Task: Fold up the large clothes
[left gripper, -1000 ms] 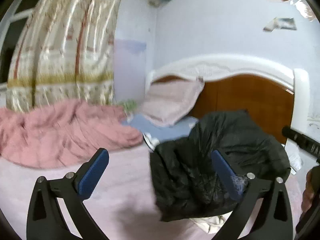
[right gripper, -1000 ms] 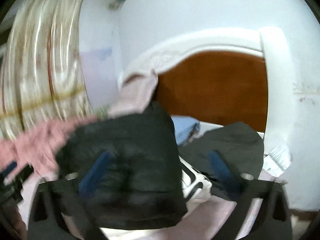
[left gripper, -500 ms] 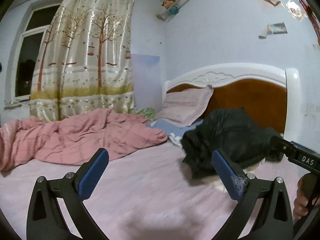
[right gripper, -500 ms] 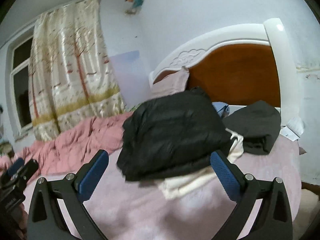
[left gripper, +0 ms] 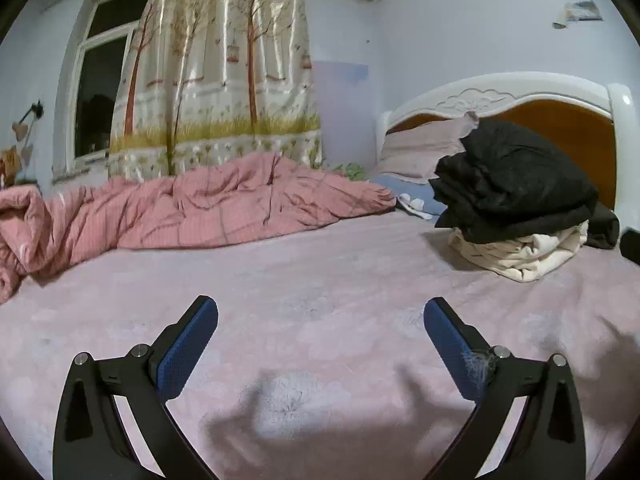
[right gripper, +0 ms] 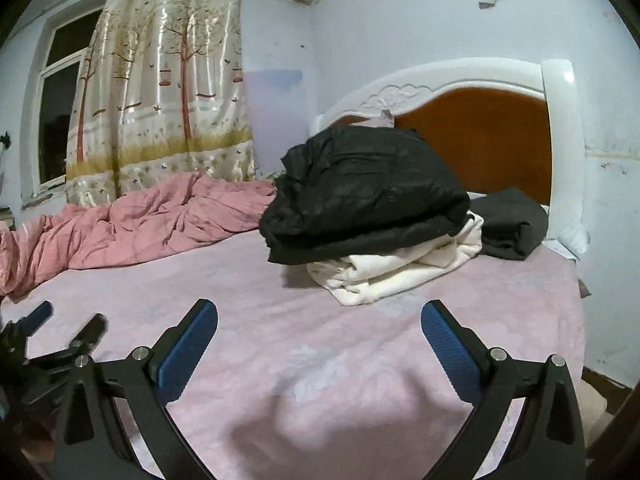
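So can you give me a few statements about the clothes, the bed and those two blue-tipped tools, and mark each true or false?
1. The puffy black jacket lies on top of the folded cream garment. True.
2. The left tool grips the jacket. False: it is open and empty over the pale pink bedsheet.
3. The crumpled pink quilt lies by the curtain side. True.
4. The right tool is shut. False: it is open.
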`<state>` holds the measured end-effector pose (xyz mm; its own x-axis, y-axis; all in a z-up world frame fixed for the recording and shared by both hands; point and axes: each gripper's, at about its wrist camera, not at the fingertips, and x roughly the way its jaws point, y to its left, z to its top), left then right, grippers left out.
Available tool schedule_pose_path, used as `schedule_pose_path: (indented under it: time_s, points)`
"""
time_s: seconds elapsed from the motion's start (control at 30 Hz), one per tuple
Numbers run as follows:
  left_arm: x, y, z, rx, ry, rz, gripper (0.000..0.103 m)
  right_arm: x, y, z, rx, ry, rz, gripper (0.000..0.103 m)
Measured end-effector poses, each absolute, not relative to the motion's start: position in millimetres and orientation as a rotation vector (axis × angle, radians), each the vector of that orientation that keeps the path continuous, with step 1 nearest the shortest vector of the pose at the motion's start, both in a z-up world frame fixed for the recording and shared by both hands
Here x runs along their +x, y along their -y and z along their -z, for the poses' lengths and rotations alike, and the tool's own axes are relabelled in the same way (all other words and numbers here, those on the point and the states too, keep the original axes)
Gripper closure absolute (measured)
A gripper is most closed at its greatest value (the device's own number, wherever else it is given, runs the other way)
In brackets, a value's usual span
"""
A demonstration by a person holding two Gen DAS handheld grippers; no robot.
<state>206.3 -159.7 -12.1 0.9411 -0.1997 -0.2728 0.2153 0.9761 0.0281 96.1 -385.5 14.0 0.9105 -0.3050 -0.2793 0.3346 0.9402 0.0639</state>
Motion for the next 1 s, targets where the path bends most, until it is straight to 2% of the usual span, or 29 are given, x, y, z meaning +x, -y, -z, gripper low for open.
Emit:
schedule_pose_path:
  time_s: [0.43,1.0]
  points:
    - [186,164,8,0.086,-0.184,0.230,0.001,107,391,-18,0.102,-0.308,0.403,0.000]
    - [183,163,6,0.098,-0.180,0.232,0.000,114,387,-16,0.093,-0.320,0.401,0.000]
